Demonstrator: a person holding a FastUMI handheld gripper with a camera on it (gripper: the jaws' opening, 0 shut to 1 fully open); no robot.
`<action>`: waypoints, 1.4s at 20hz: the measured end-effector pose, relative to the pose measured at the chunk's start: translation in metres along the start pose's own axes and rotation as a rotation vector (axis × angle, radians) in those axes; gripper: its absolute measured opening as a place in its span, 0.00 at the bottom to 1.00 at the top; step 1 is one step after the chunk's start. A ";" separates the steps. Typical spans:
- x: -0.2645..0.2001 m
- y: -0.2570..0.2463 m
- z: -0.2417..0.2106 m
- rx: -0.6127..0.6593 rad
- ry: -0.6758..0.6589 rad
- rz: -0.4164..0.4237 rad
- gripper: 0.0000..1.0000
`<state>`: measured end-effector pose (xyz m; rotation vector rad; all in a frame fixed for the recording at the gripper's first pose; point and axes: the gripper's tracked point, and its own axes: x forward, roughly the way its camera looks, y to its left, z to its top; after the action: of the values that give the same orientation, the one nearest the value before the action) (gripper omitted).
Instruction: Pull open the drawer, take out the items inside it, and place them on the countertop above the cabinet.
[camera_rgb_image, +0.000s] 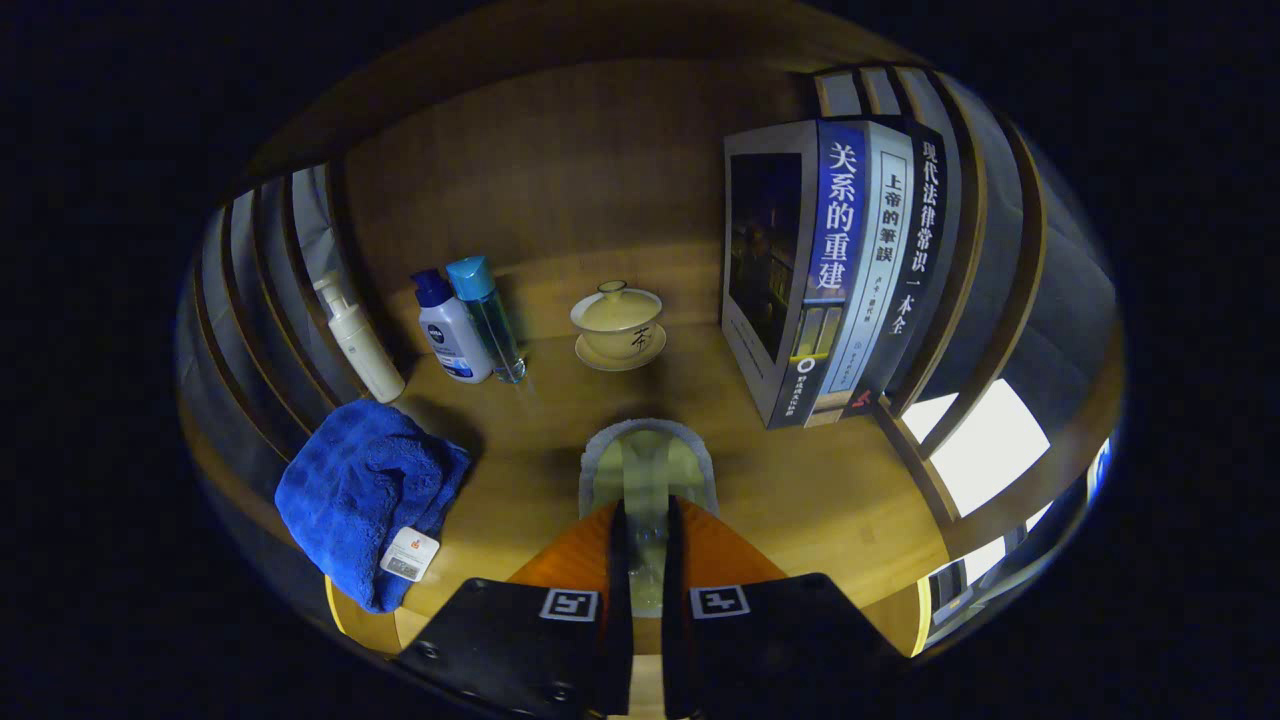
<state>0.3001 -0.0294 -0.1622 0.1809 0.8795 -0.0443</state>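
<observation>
My gripper (645, 512) hangs just above the wooden countertop (820, 490), its fingers nearly together and pressing on a clear glass cup (648, 455). The cup's pale rim arcs just ahead of the fingertips, and part of its body shows in the narrow gap between them. I cannot tell whether the cup's base touches the countertop. On the countertop to the left of the fingers lies a crumpled blue towel (362, 495) with a white tag.
Beyond the cup stands a lidded cream tea bowl on a saucer (618, 325). At the back left are a white pump bottle (358, 345), a white bottle with a blue cap (450, 330) and a clear bottle with a teal cap (490, 315). Several upright books (835, 270) stand at the right. Slatted wooden walls close both sides.
</observation>
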 end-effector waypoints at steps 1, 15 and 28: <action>0.002 0.001 0.002 -0.004 -0.007 0.000 0.21; 0.021 0.013 -0.010 -0.091 -0.028 0.013 0.69; -0.035 0.011 0.032 -0.157 -0.316 -0.051 0.98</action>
<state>0.3033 -0.0257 -0.1142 0.0027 0.5687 -0.0498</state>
